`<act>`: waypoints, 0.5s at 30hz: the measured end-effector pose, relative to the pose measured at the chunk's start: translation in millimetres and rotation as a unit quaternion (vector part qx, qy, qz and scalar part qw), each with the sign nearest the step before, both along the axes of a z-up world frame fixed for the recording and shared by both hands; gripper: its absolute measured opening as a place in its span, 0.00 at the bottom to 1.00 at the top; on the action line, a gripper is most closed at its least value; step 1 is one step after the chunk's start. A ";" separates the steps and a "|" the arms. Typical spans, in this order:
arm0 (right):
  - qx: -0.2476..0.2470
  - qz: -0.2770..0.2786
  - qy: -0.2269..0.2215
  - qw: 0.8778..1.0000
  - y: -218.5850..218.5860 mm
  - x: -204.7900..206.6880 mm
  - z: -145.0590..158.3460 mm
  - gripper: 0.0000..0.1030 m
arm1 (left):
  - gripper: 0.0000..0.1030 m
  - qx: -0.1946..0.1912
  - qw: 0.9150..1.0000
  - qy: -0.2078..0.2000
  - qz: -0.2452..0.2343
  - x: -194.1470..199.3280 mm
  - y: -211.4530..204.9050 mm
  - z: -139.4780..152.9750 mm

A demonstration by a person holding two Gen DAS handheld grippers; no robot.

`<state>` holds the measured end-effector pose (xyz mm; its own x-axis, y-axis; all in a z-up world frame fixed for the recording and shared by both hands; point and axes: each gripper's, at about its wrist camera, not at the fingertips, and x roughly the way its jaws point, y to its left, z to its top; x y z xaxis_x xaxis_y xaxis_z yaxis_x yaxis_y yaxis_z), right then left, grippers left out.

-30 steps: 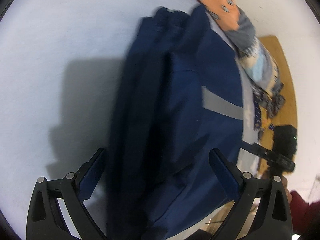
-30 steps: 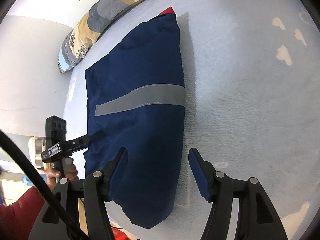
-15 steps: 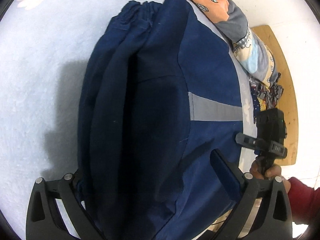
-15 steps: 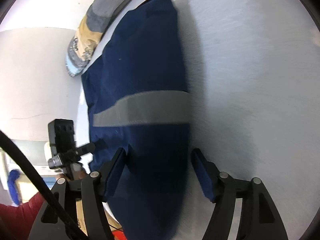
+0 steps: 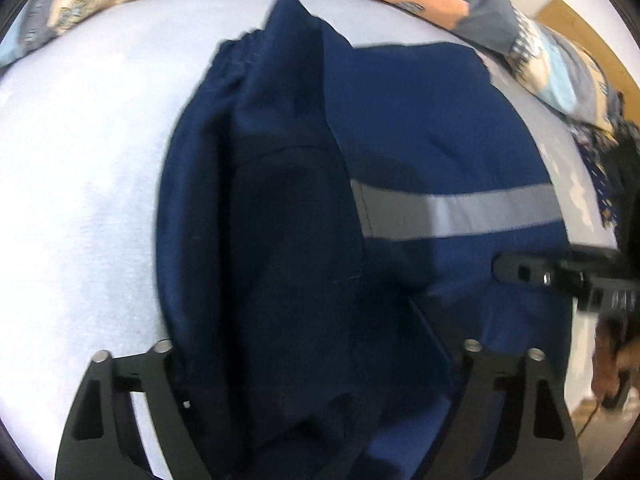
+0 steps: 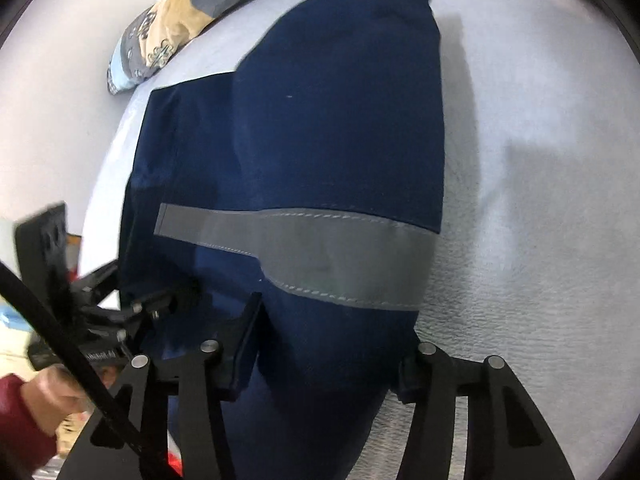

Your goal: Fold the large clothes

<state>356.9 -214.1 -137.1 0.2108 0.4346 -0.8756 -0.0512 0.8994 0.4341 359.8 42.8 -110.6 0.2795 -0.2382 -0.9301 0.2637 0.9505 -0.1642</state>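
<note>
The left gripper (image 5: 316, 344) stands with its jaws spread wide, a thick fold of the navy garment (image 5: 420, 128) bulging between them; whether the pads press the cloth cannot be told. The right gripper (image 6: 332, 344) is likewise released, its fingers straddling the garment's near end without closing on it.

The garment lies folded lengthwise on a pale bluish-white bed sheet (image 5: 80, 200), with a grey reflective stripe (image 6: 320, 256) running across it. Its near end reaches the bed's near edge. Along the bed's far edge lies a patterned quilt (image 5: 540, 52) in orange, grey, tan and light blue. A white wall (image 6: 48, 128) stands beyond the bed's side, and a wooden board (image 5: 580, 24) shows at the far corner. A hand in a red sleeve (image 6: 24, 412) holds the left gripper's handle.
</note>
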 end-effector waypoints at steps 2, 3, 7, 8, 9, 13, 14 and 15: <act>-0.019 0.002 -0.016 1.000 6.1 -2.8 6.8 0.51 | 0.69 0.012 1.000 -0.012 0.009 -2.8 -4.5 3.5; -0.034 0.009 -0.030 0.999 11.9 -5.7 11.8 0.50 | 0.67 0.019 1.000 -0.019 0.013 -4.8 -5.8 5.4; -0.064 0.014 -0.059 0.996 23.1 -11.6 26.2 0.46 | 0.51 0.041 0.998 -0.038 0.028 -10.8 -9.2 13.8; -0.066 0.015 -0.064 0.996 24.7 -12.6 28.5 0.44 | 0.48 0.043 0.998 -0.040 0.030 -11.4 -10.3 16.0; -0.068 0.017 -0.069 0.995 24.5 -13.7 30.4 0.43 | 0.47 0.045 0.998 -0.043 0.032 -12.1 -10.2 17.8; -0.073 0.023 -0.082 0.994 28.4 -16.1 38.6 0.40 | 0.40 0.046 0.997 -0.051 0.035 -18.1 -4.0 25.2; -0.074 0.026 -0.086 0.993 30.1 -16.5 41.1 0.40 | 0.39 0.046 0.997 -0.052 0.035 -18.8 -2.9 26.5; -0.075 0.027 -0.089 0.993 30.9 -17.3 42.5 0.39 | 0.39 0.045 0.997 -0.053 0.035 -19.3 -2.5 27.9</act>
<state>339.6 -183.2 -94.6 0.3475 0.3169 -0.8825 -0.1658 0.9471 0.2748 340.5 40.4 -82.7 0.3908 -0.1324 -0.9109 0.2077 0.9768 -0.0528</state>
